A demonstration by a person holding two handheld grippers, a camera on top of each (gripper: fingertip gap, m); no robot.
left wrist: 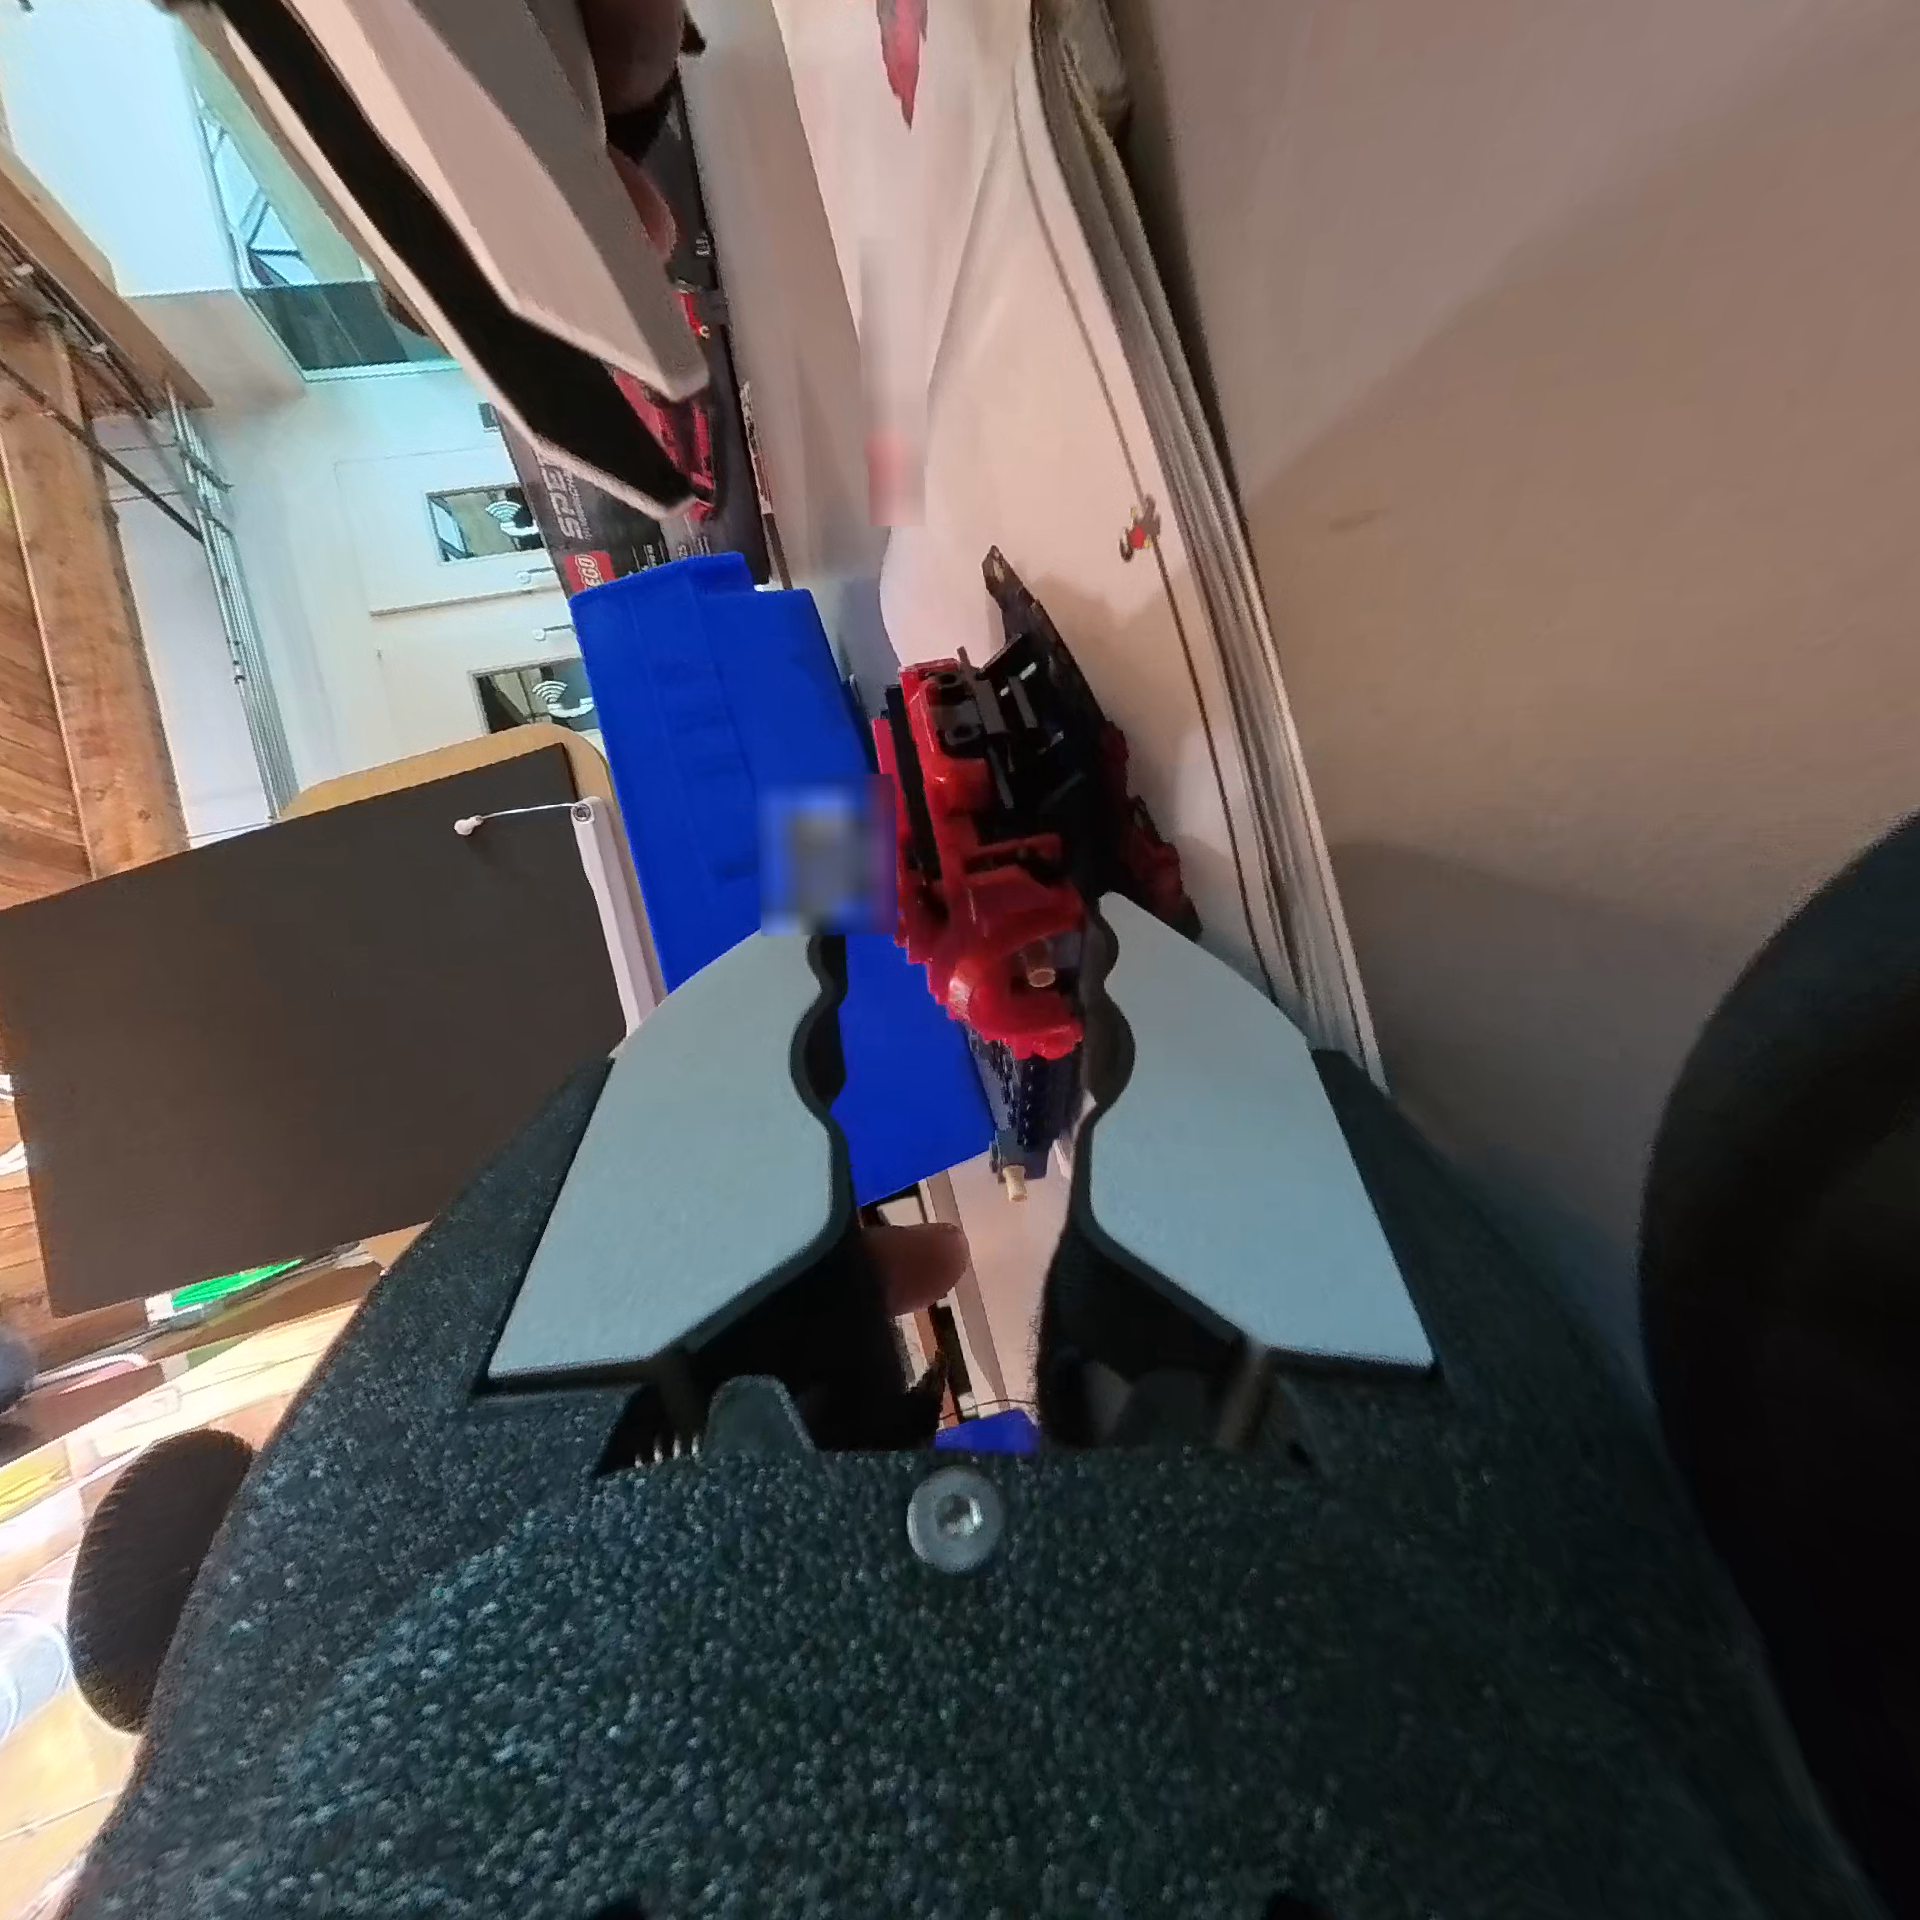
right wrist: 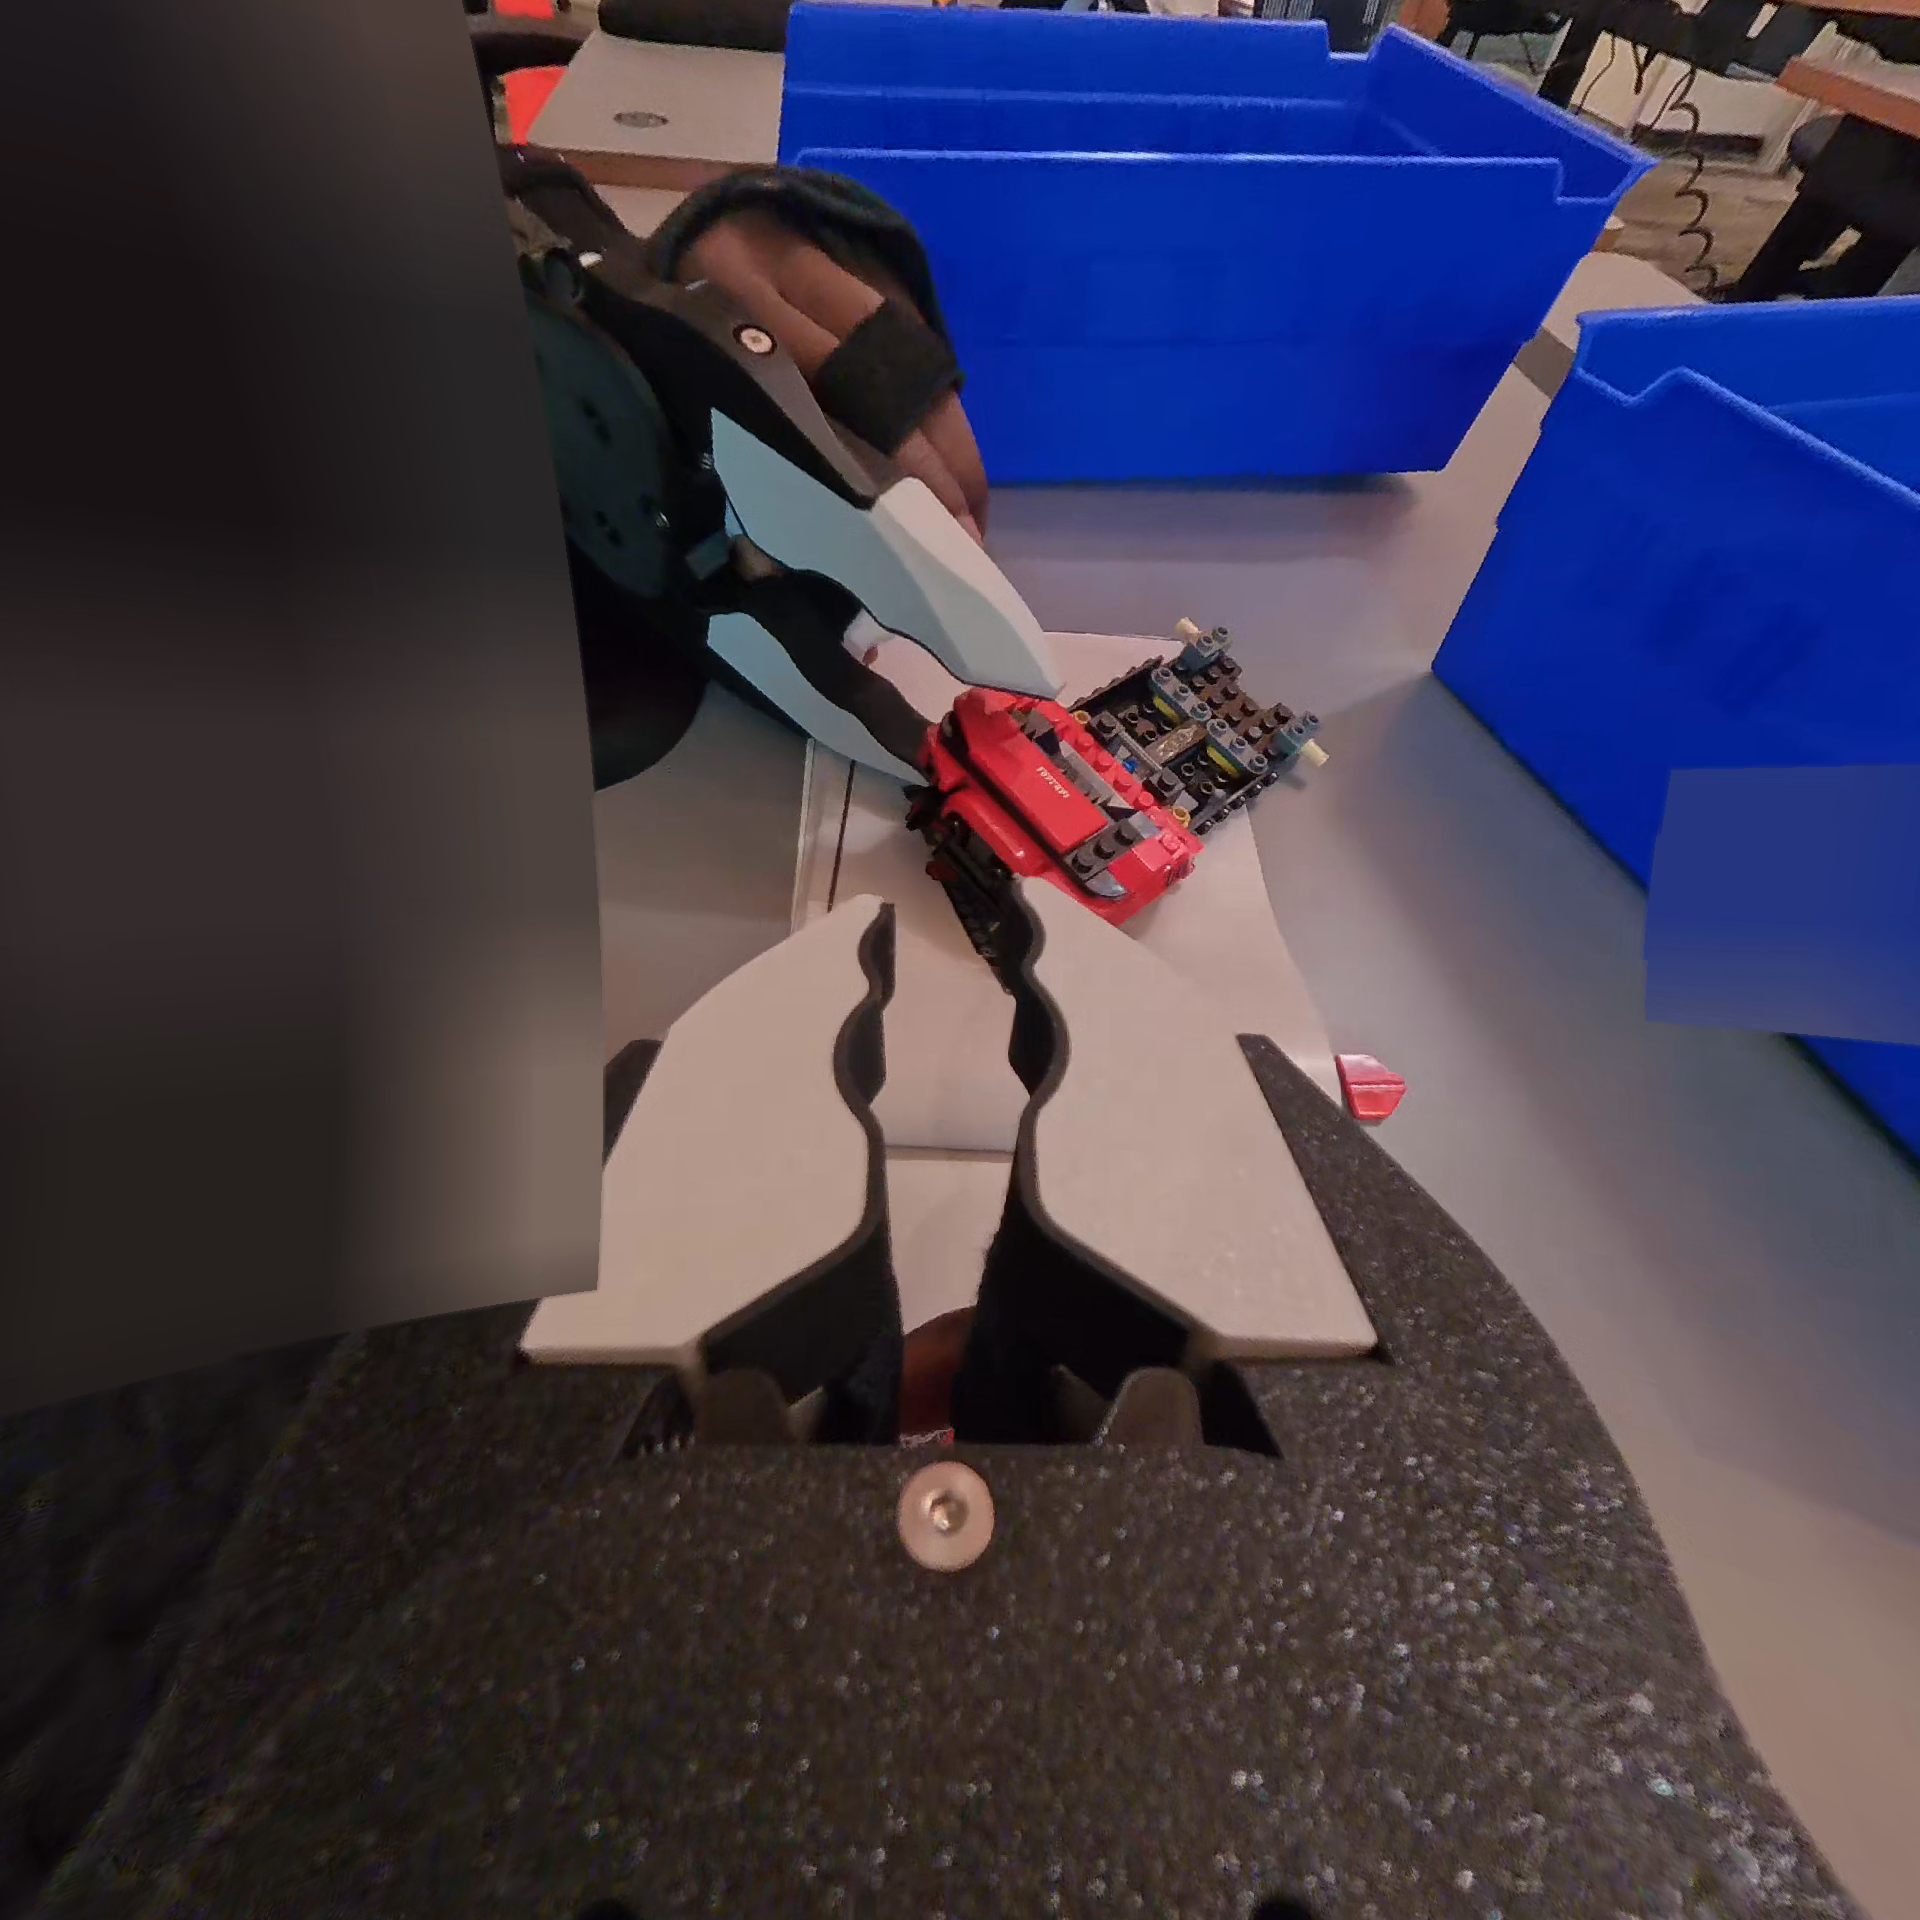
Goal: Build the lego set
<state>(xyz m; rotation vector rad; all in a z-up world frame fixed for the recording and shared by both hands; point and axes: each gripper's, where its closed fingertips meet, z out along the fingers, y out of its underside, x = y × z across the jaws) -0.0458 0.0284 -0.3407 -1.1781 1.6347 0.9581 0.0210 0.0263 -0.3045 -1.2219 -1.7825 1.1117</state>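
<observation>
Red-and-black brick car [right wrist: 1081, 800]: long axis slants away rightward; left tongs [right wrist: 997, 717] pinching its near-left end; right tongs [right wrist: 956, 925] spread, just short of it.

Office workspace — grey desk [right wrist: 1558, 1195], blue bins [right wrist: 1195, 312], meeting-room windows [left wrist: 488, 525]

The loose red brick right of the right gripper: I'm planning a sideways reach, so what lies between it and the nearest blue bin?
Only bare grey tabletop lies between the small loose red brick and the blue plastic bin, as the right wrist view shows.
</observation>
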